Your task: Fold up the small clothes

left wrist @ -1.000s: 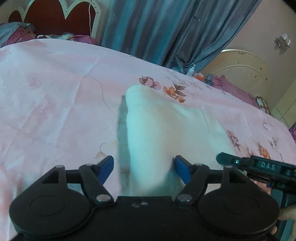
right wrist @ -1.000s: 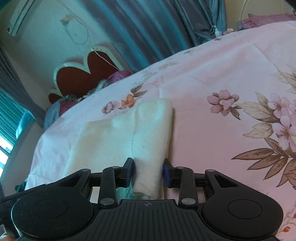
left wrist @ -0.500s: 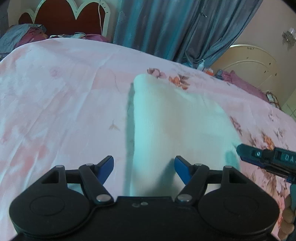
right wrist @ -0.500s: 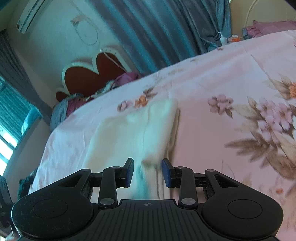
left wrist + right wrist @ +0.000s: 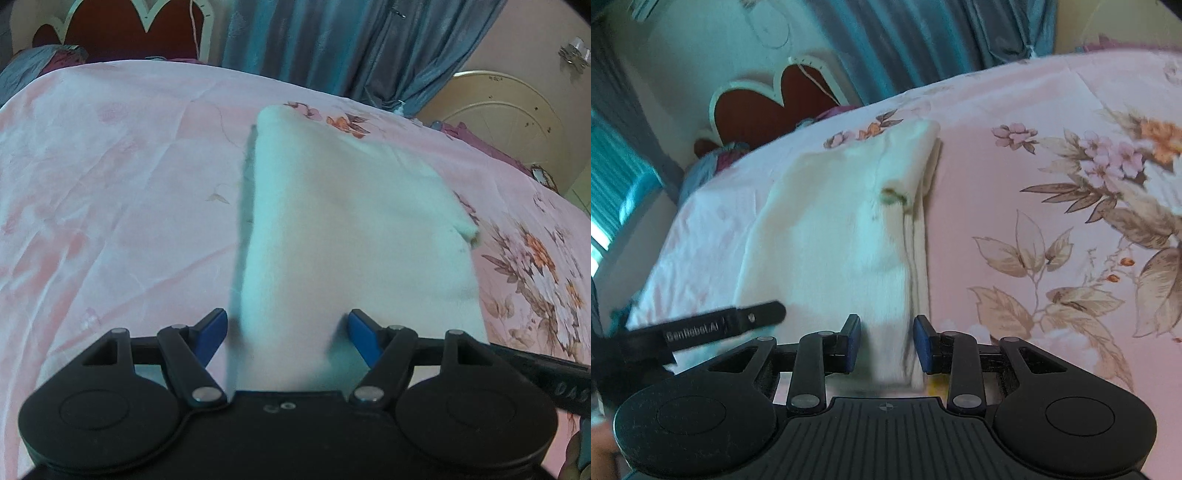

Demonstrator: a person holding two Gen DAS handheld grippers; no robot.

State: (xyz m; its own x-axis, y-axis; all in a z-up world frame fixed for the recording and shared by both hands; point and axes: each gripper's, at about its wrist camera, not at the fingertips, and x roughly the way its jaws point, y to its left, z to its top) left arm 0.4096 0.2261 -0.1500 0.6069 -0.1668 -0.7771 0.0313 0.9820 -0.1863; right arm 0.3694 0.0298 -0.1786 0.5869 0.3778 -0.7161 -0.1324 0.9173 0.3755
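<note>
Cloth (image 5: 351, 229), white, folded into a long panel. Lies flat on pink flowered sheet (image 5: 110, 184), well short of the headboard (image 5: 122, 33). Long axis running straight away from both grippers, the far short end toward the headboard side and the near short end just under the tools. Carries a doubled strip with a seam along the edge farther from the headboard, plain in the right wrist view (image 5: 842, 236).

Left gripper (image 5: 288, 328): spread wide over the near end, on the side nearer the headboard. Straddles the cloth's long folded edge, with fabric showing between the blue pads but neither pad pressing on it. Holds nothing.

Right gripper (image 5: 886, 343): at the same near end, on the side farther from the headboard, lined up with the doubled strip. Set much narrower, having just been closing, with the strip showing between the pads. Seems to lie under them rather than pinched, though blurred there; read as not gripping yet.

Equally close to the near short end, one tool per corner, neither ahead of the other. Probably calls next for pinching both near corners and carrying them along the long axis to the far end, halving the length. Risks a skewed fold if only one corner catches.
</note>
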